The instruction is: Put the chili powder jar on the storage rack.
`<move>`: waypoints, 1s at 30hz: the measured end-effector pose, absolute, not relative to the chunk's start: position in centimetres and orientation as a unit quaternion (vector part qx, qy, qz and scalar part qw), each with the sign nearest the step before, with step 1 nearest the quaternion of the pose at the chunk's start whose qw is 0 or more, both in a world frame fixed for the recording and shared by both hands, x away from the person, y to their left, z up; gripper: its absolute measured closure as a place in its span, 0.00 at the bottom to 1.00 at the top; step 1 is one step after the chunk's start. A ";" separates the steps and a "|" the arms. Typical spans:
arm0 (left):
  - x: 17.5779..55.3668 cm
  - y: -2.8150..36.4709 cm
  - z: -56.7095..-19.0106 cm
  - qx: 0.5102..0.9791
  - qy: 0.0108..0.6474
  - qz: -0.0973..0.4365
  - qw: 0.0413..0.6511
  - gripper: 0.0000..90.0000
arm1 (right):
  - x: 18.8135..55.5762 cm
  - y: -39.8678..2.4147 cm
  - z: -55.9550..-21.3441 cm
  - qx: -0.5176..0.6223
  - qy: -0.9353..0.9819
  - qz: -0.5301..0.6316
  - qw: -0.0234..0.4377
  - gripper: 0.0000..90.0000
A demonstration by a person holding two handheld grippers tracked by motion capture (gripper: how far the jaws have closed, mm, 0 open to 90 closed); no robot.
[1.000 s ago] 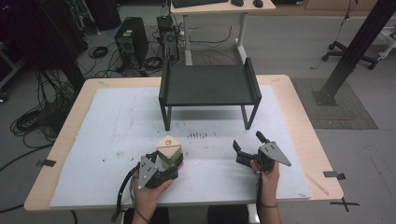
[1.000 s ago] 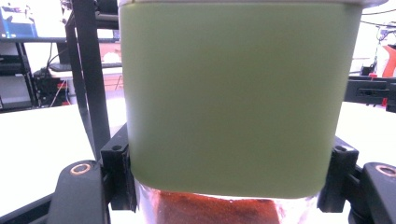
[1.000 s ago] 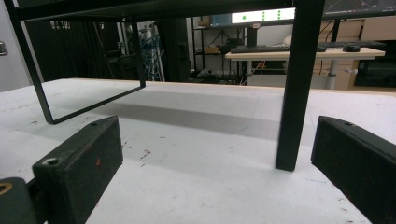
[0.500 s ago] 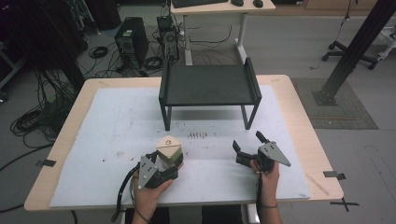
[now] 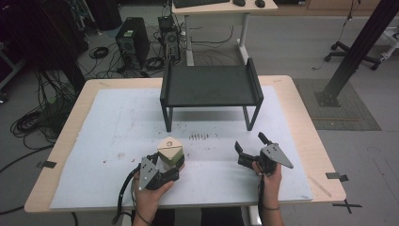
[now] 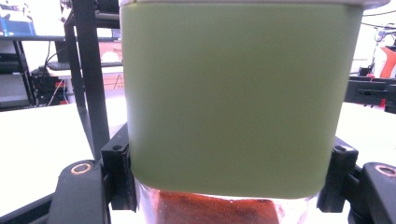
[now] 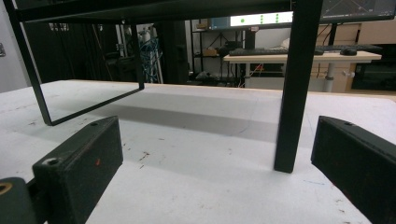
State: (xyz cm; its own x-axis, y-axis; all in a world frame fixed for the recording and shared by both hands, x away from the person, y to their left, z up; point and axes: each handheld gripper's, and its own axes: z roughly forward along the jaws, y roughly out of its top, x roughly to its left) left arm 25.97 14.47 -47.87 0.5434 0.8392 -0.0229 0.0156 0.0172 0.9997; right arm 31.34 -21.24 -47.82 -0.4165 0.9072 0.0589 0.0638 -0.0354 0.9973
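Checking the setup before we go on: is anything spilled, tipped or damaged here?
Nothing stands out. The jar sits upright in the left claw, lid on. The rack stands level. The mat has only small dark specks, no spill.

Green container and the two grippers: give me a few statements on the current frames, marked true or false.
1. The left gripper is shut on the green container. True; both jaws press its sides in the left gripper view.
2. The container sits on top of the black stand. False; it is on the white mat, in front of the stand.
3. The right gripper has open jaws with nothing between them. True.
4. The right gripper grips a leg of the stand. False; in the right gripper view the leg stands farther off, clear of both jaws.
5. The container has a tan lid. True, seen in the high view.
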 end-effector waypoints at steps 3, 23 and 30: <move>25.9 14.6 -47.8 0.619 0.348 0.325 0.624 0.32 | 31.3 -21.2 -47.8 0.407 0.596 0.594 0.356 0.02; 26.5 14.6 -46.7 0.635 0.350 0.301 0.620 0.32 | 31.3 -21.3 -47.8 0.407 0.594 0.597 0.354 0.02; 27.2 14.6 -45.8 0.631 0.346 0.302 0.625 0.32 | 31.3 -21.3 -47.8 0.407 0.595 0.597 0.353 0.02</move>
